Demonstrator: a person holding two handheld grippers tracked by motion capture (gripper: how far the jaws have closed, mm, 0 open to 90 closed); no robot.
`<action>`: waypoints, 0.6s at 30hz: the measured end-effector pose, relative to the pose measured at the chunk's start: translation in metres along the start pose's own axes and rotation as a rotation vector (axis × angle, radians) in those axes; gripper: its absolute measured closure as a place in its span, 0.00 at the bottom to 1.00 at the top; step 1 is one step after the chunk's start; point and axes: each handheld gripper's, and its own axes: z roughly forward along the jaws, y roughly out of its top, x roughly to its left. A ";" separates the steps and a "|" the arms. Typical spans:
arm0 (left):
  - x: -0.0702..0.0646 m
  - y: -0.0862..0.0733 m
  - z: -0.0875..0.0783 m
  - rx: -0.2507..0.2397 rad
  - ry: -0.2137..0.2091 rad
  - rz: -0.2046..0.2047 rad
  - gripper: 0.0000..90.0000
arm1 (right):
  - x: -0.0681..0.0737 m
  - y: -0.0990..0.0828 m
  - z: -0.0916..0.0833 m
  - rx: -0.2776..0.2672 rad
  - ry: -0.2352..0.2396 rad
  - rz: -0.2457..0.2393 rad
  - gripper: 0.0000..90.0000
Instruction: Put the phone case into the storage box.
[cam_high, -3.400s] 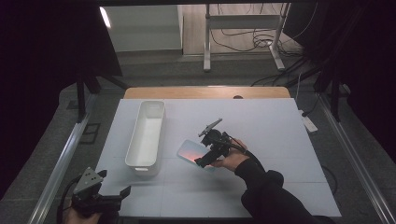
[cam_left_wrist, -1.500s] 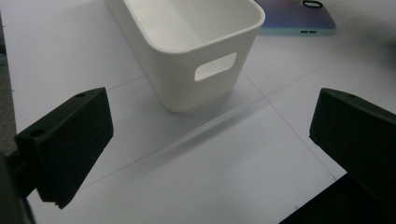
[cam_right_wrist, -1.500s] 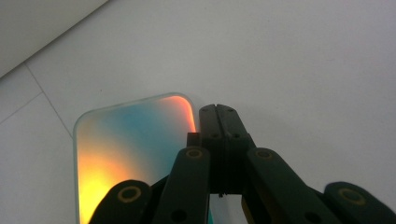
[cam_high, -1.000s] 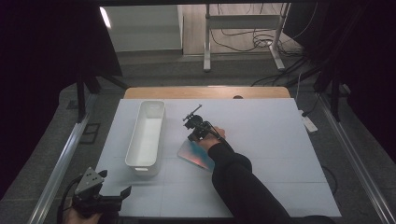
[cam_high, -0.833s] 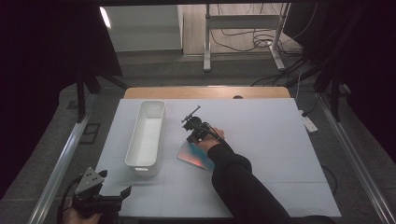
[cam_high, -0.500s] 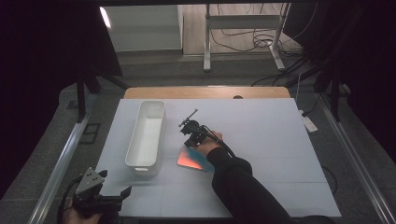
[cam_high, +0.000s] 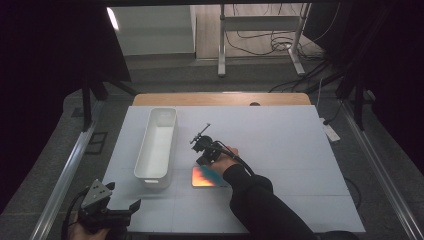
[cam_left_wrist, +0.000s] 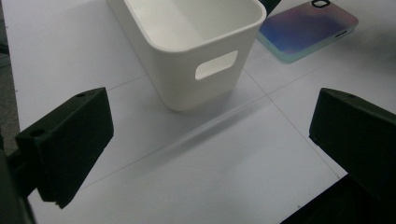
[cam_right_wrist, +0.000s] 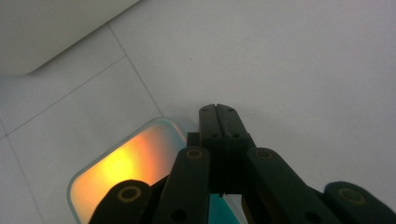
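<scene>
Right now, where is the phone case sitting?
In the high view the phone case lies flat on the white table, just right of the white bin's near end, with the right gripper shut over its far edge.

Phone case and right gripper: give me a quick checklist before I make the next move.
1. Right gripper shut, nothing between its jaws: ok.
2. Its tips are at the phone case edge; whether they touch it: cannot tell.
3. Phone case lying flat on the table, beside the white bin, not in it: ok.
4. White bin upright and empty: ok.
5. Left gripper open at the table's near edge, apart from the bin: ok.
</scene>
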 end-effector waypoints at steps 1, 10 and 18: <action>0.000 0.000 0.000 0.000 0.000 0.000 0.00 | 0.001 -0.001 0.000 0.000 0.001 -0.005 0.99; 0.000 0.000 0.000 0.001 0.002 0.000 0.00 | 0.012 -0.009 -0.004 0.013 0.019 -0.025 0.99; 0.000 0.000 0.000 0.003 0.003 0.001 0.00 | 0.020 -0.018 -0.008 0.021 0.034 -0.035 0.99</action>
